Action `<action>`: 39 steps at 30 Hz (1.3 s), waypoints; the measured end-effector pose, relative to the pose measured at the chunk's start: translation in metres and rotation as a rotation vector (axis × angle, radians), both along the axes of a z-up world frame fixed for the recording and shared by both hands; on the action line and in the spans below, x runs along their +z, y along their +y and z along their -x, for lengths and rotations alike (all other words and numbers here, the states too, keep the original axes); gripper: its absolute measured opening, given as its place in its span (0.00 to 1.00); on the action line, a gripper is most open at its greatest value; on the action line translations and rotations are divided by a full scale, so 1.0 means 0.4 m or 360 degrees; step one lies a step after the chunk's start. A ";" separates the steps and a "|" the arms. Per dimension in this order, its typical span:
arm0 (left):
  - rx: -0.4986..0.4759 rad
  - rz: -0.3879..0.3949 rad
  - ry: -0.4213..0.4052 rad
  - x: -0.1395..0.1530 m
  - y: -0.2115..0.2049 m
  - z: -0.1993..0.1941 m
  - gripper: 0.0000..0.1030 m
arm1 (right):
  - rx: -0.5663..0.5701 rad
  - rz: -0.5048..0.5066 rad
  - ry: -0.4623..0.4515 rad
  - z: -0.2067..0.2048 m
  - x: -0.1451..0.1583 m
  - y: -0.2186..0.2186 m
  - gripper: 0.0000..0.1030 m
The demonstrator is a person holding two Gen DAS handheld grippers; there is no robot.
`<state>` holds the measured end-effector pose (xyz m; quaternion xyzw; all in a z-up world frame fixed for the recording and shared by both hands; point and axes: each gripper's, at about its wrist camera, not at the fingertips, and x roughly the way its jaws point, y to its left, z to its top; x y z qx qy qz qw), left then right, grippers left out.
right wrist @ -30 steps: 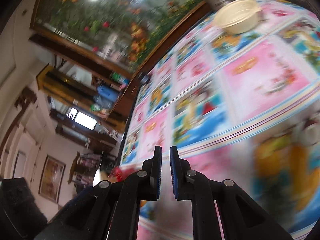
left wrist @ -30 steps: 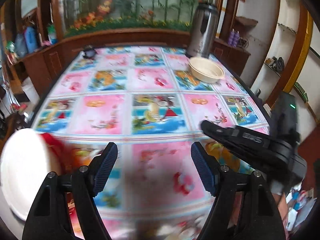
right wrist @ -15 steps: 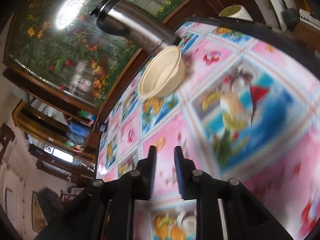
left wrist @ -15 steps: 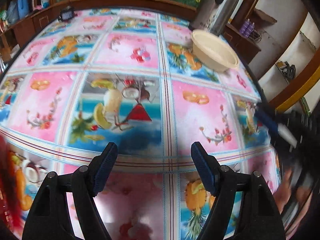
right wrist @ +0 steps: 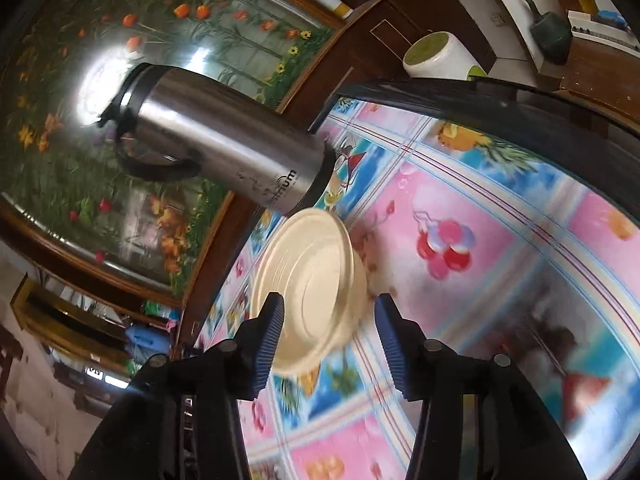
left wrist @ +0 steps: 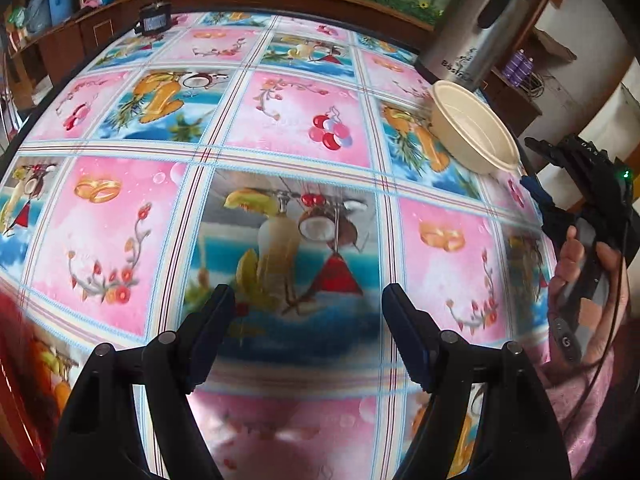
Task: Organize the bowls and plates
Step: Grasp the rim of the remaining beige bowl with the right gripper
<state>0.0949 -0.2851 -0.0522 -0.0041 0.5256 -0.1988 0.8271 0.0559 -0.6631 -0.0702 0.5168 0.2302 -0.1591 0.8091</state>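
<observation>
One bowl [right wrist: 310, 292] sits just ahead of the right gripper [right wrist: 328, 340], whose fingers have just been opening, nothing between them. The left gripper [left wrist: 306, 336] gapes wide, empty. Closing early could shove the bowl into the flask [right wrist: 224, 148].

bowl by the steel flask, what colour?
Plain cream bowl, no pattern. Clearest in the left wrist view.

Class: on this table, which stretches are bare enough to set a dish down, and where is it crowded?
Most of the patterned tablecloth lies bare, from the open left gripper to the far wooden edge. The crowded spot is the far right corner, where the cream bowl sits beside the steel flask, with the open right gripper nearing it.
</observation>
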 end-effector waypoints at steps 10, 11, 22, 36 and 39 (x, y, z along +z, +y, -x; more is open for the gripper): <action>0.0106 0.0106 -0.0127 0.090 -0.116 -0.114 0.73 | 0.0035 0.0007 0.0022 -0.050 -0.056 -0.034 0.15; 0.0126 0.0120 -0.0130 0.093 -0.127 -0.128 0.73 | 0.0033 -0.0010 0.0019 -0.048 -0.058 -0.033 0.15; 0.0268 0.0340 0.0167 0.012 -0.228 -0.267 0.73 | 0.0069 0.0069 -0.0008 -0.049 -0.018 -0.006 0.10; 0.0200 0.0637 0.0318 -0.030 -0.203 -0.294 0.73 | 0.0151 -0.0003 0.0036 -0.064 -0.036 0.008 0.10; 0.0220 0.0634 0.0326 -0.030 -0.189 -0.302 0.73 | 0.0197 -0.0013 0.0071 -0.067 -0.038 0.021 0.10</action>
